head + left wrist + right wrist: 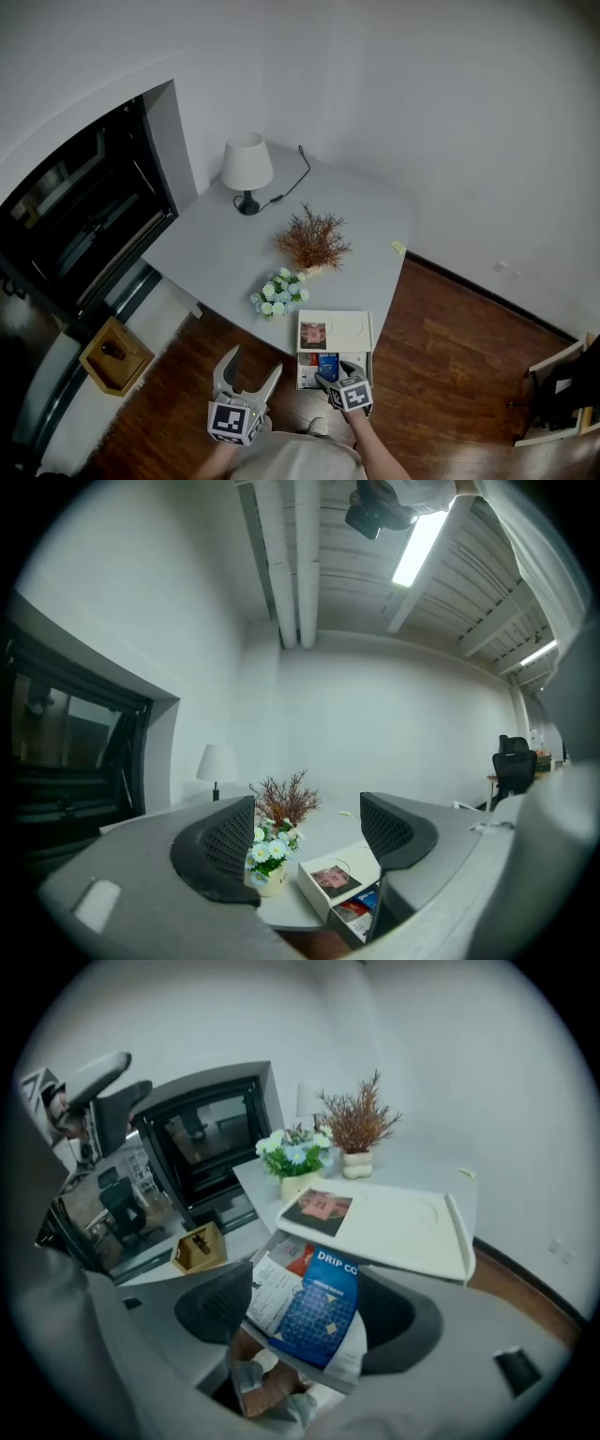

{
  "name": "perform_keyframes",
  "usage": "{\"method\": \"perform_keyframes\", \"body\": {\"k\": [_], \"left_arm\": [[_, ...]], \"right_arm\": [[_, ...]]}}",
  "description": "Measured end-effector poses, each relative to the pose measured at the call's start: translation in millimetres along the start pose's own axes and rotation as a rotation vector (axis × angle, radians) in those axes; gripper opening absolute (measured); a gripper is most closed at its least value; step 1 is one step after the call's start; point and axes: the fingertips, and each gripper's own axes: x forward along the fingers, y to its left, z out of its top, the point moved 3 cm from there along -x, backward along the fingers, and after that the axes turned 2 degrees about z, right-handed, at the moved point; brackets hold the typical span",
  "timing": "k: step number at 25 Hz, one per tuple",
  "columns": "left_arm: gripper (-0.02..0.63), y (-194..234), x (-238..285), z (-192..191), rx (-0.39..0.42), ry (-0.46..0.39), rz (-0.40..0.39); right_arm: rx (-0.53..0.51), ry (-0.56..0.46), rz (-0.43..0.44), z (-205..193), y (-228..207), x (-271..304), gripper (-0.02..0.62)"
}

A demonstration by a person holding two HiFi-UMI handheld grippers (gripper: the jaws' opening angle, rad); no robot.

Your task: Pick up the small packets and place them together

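Observation:
A white box (349,326) lies at the table's near edge with its drawer (302,378) pulled out toward me. Small packets lie in the drawer, a red one (307,359) among them. My right gripper (336,373) is at the drawer's front, shut on a blue packet (328,1297) that spans the gap between the pads. A white printed packet (272,1297) sits against the blue one's left side. My left gripper (253,361) hangs open in the air, left of the drawer and below the table edge, with nothing between its fingers (225,841).
On the grey table (216,253) stand a white lamp (247,169), a dried plant (312,239) and a small flower pot (279,292). A yellow scrap (398,247) lies at the right edge. A wooden tray (115,354) sits on the ledge at left, under a dark window (75,216).

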Motion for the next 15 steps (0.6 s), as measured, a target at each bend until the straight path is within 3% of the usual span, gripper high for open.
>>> {"method": "perform_keyframes", "body": {"k": [2, 4, 8, 9, 10, 14, 15], "left_arm": [[0.356, -1.1, 0.0, -0.6, 0.001, 0.003, -0.006], [0.356, -1.3, 0.4, -1.4, 0.001, 0.007, -0.009], [0.356, -0.7, 2.5, -1.6, 0.002, 0.009, -0.013], [0.356, -0.1, 2.9, -1.6, 0.003, 0.01, -0.013], [0.356, 0.5, 3.1, -2.1, 0.002, 0.011, -0.01], [0.356, 2.9, 2.2, -3.8, -0.005, 0.014, 0.001], [0.356, 3.4, 1.9, -4.2, -0.005, 0.015, 0.003]], "right_arm": [[-0.015, 0.076, -0.028, -4.5, -3.0, 17.9, 0.34], [-0.031, 0.153, -0.057, -12.6, -7.3, 35.3, 0.273], [-0.11, 0.255, -0.078, -16.1, -6.8, 50.8, 0.273], [-0.118, 0.269, -0.085, -17.4, -7.5, 51.4, 0.271], [-0.124, 0.277, -0.091, -18.3, -8.0, 50.7, 0.215], [-0.11, 0.248, -0.084, -19.2, -8.3, 39.9, 0.14], [-0.102, 0.237, -0.08, -18.8, -8.4, 35.6, 0.097]]}}
